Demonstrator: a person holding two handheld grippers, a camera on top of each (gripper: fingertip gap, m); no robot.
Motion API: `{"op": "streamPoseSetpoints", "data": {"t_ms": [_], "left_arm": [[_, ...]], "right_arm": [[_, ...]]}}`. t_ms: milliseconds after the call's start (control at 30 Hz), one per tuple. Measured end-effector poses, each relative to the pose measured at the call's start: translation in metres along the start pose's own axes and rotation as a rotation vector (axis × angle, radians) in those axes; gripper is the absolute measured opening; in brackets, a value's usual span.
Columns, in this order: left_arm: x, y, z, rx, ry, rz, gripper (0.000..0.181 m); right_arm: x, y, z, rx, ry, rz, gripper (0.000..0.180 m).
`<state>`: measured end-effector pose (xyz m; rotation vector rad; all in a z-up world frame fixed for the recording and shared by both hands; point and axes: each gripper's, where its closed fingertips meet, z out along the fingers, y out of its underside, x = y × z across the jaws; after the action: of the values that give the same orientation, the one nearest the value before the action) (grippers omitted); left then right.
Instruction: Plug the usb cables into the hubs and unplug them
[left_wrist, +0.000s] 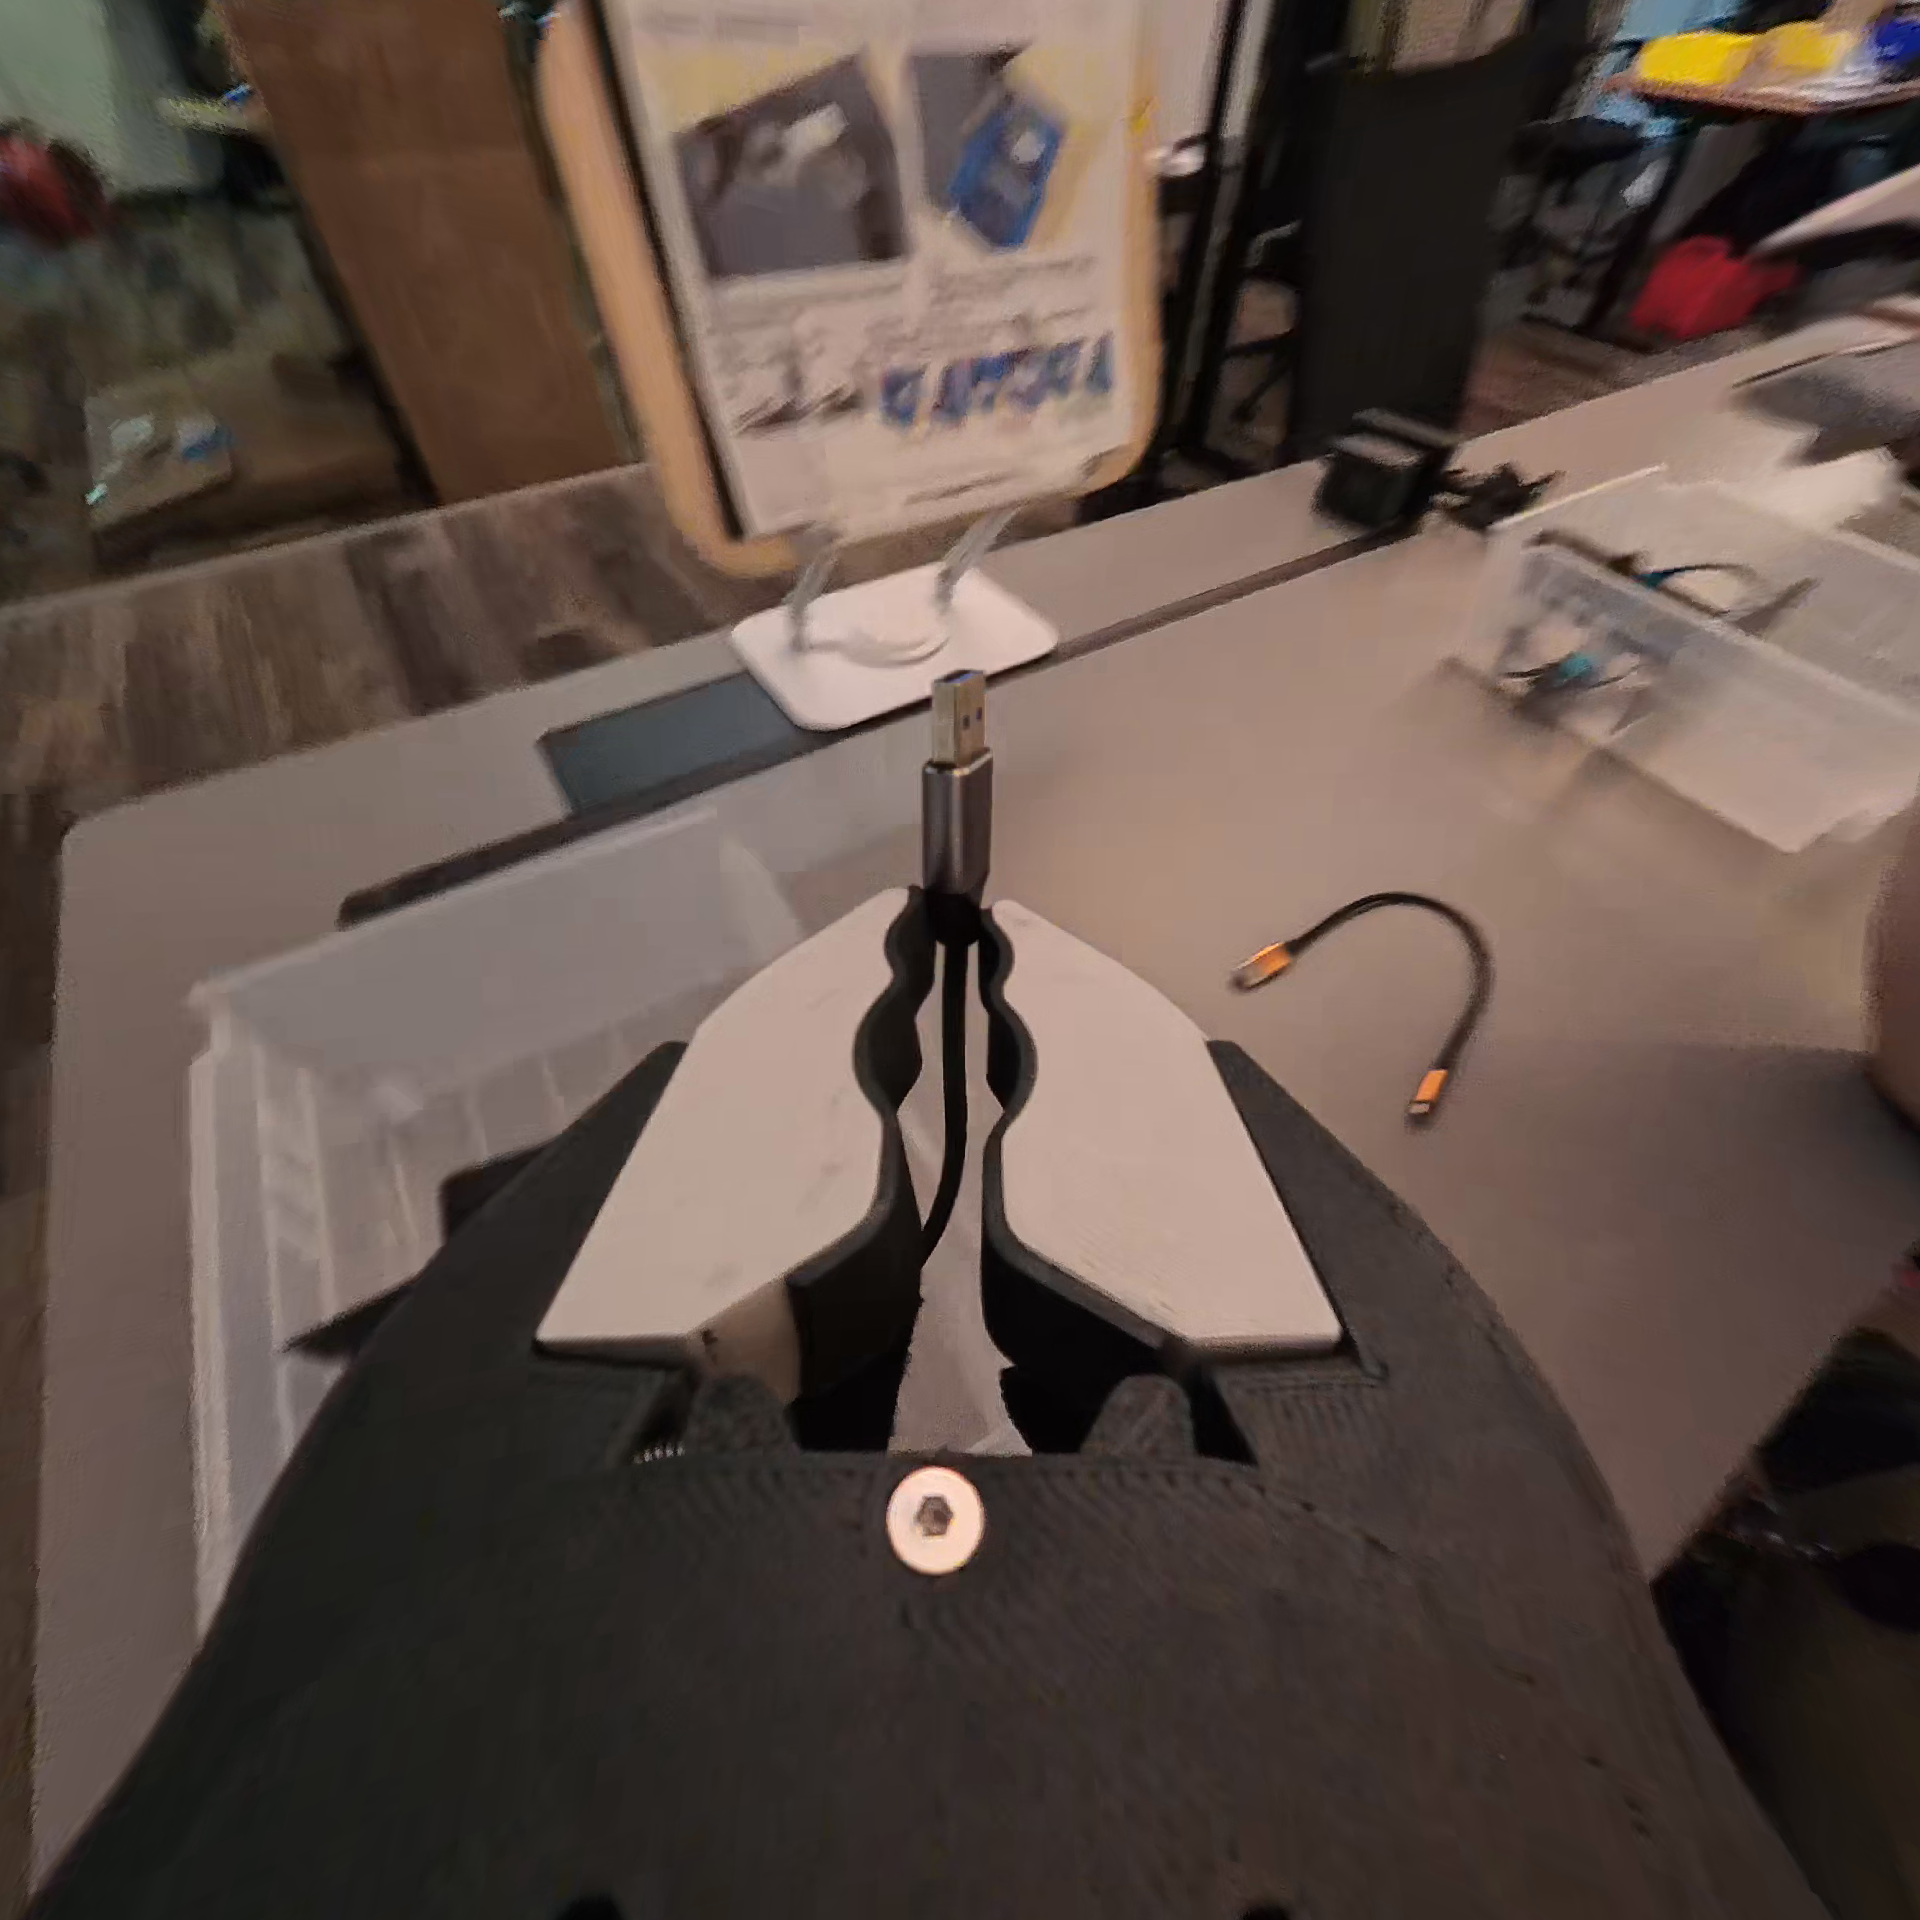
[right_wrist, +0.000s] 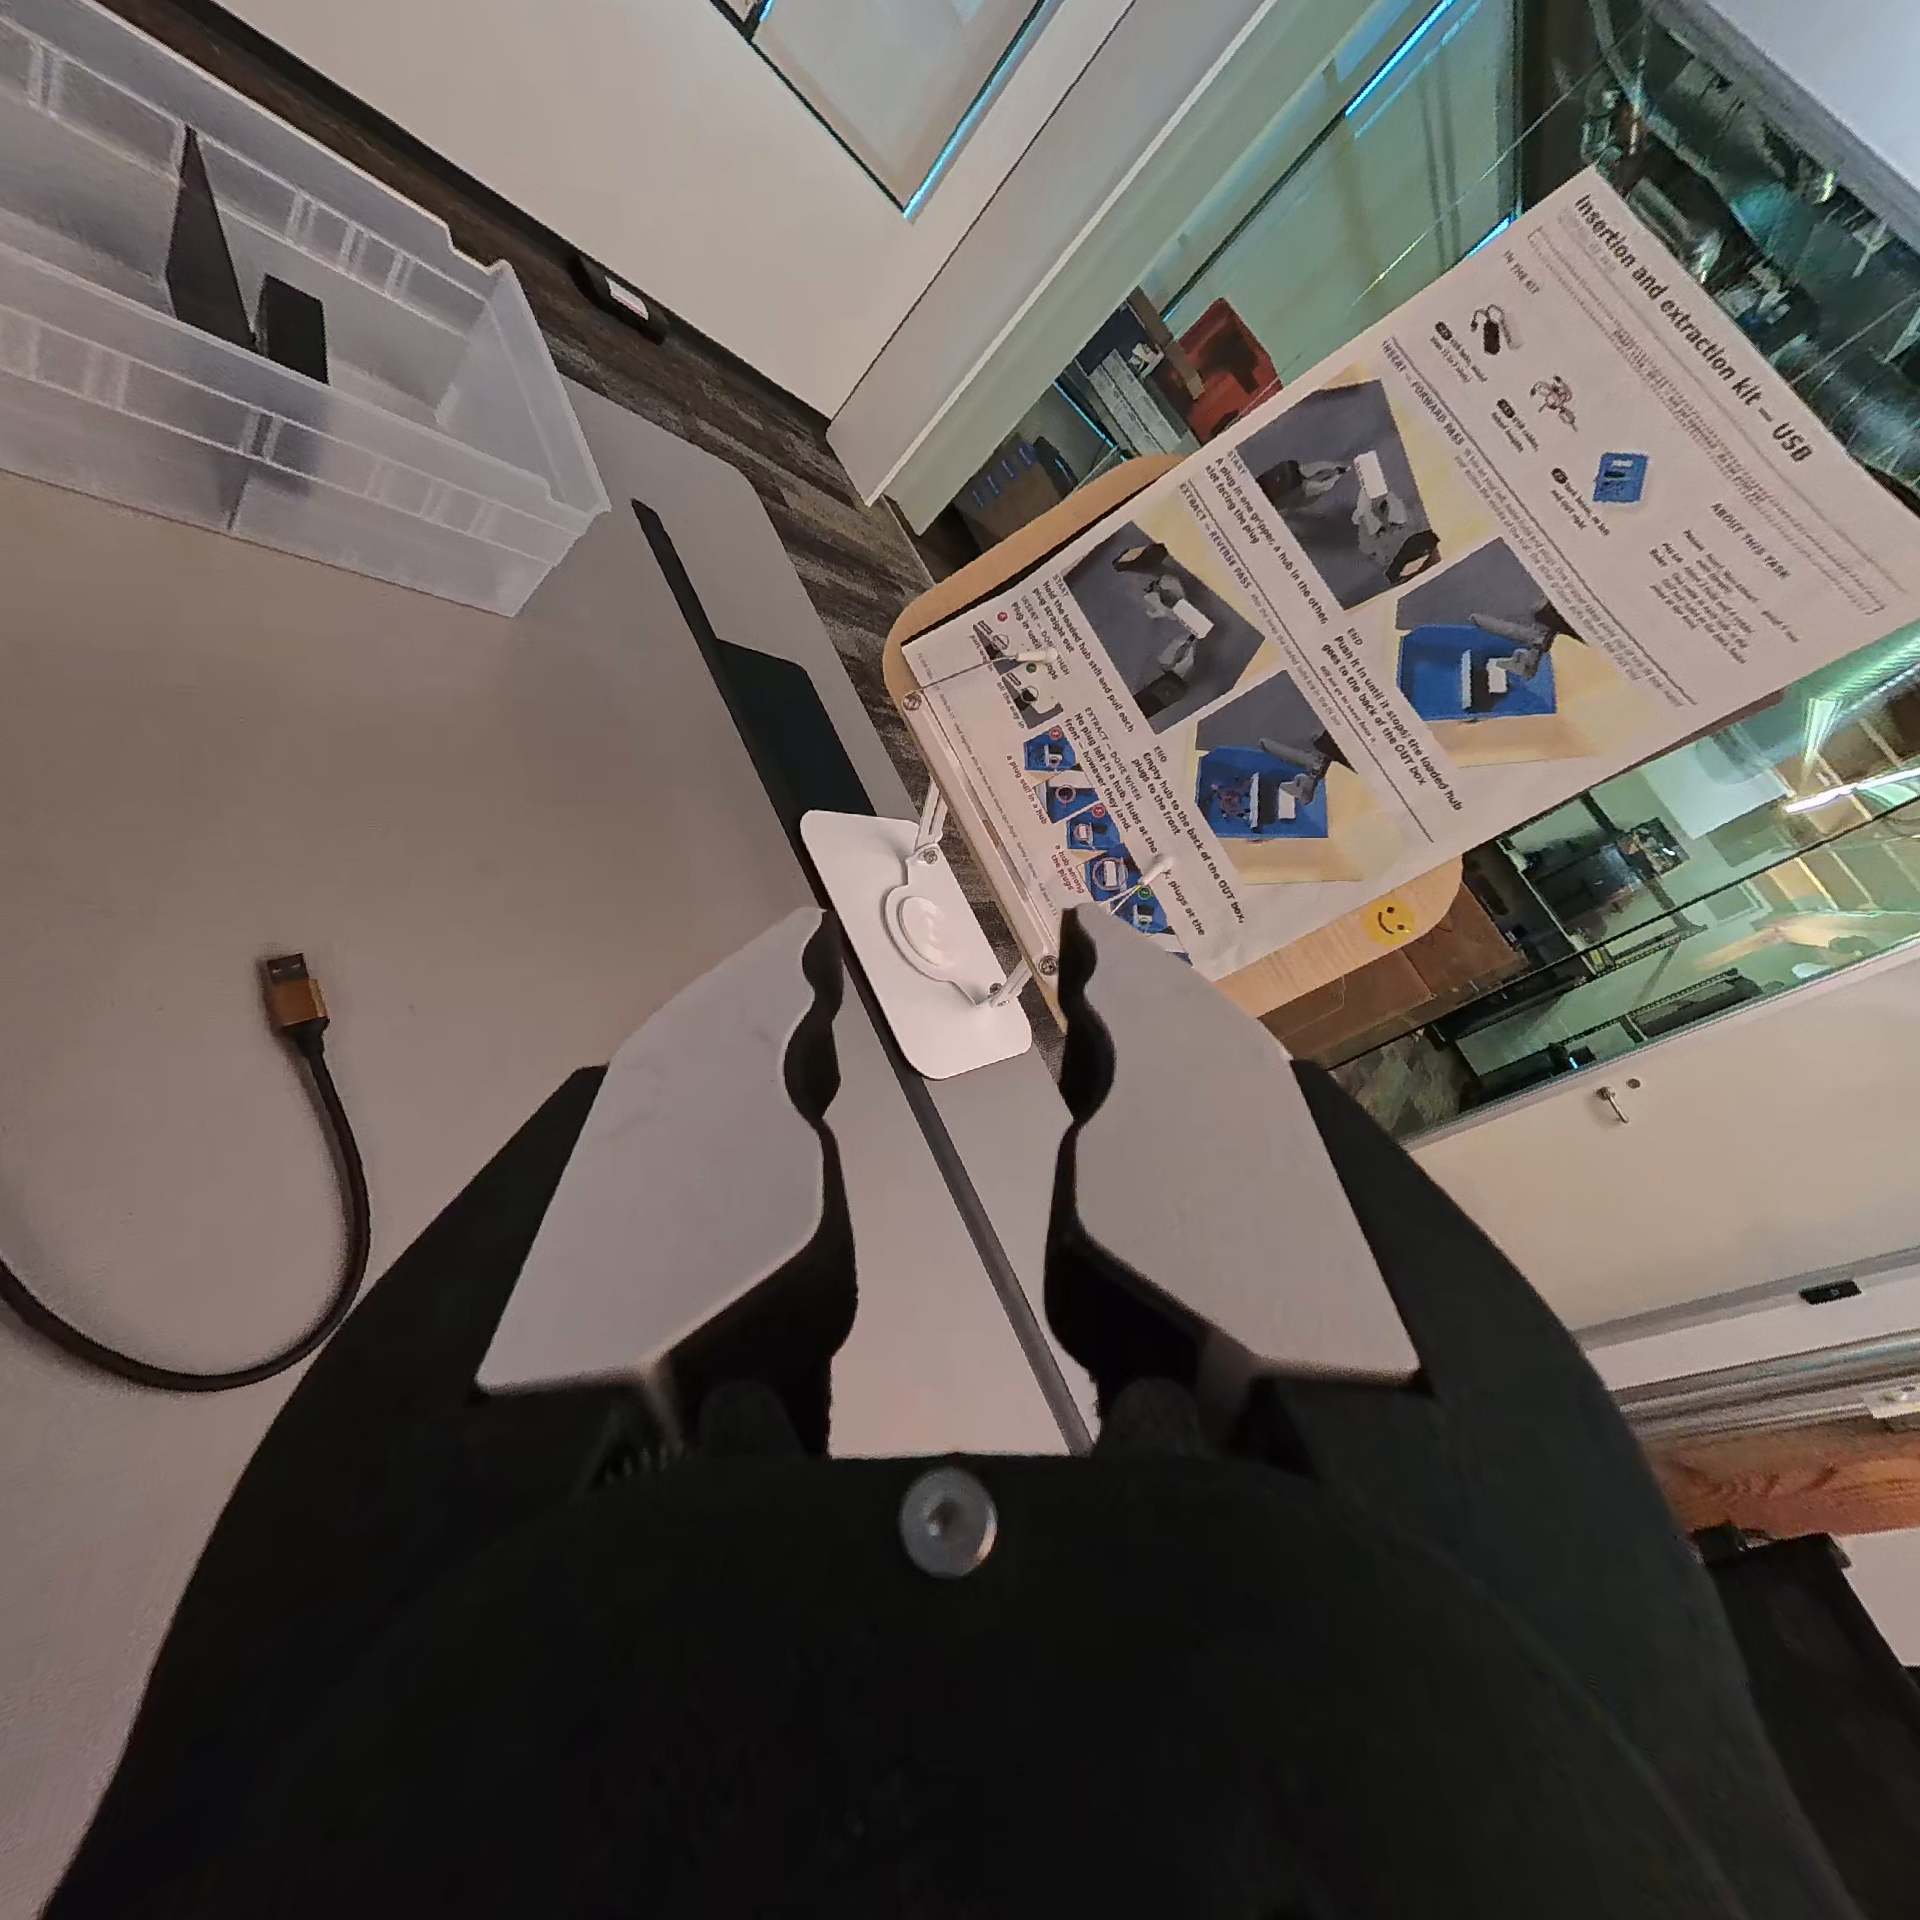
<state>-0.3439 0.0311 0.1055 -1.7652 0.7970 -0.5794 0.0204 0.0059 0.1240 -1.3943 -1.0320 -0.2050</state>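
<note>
Above the counter, the left gripper clenches a grey USB plug only at its base; it may pivot during insertion. The right gripper gapes, empty, no hub held.

Left hand-held gripper: black textured printed body filling the lower frame, two pale grey finger plates with wavy black inner edges, one silver hex screw at lower centre. Right hand-held gripper: identical construction.

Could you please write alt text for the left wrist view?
The left gripper is shut on a grey USB plug pointing forward over a grey table. A short black cable with orange ends lies to its right.
</note>
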Motion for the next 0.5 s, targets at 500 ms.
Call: {"op": "streamPoseSetpoints", "data": {"t_ms": [500], "left_arm": [[0.211,0.133,0.199,-0.581,0.523,0.222,0.006]], "right_arm": [[0.008,-0.007,-0.031,0.071,0.026,0.005,0.04]]}}
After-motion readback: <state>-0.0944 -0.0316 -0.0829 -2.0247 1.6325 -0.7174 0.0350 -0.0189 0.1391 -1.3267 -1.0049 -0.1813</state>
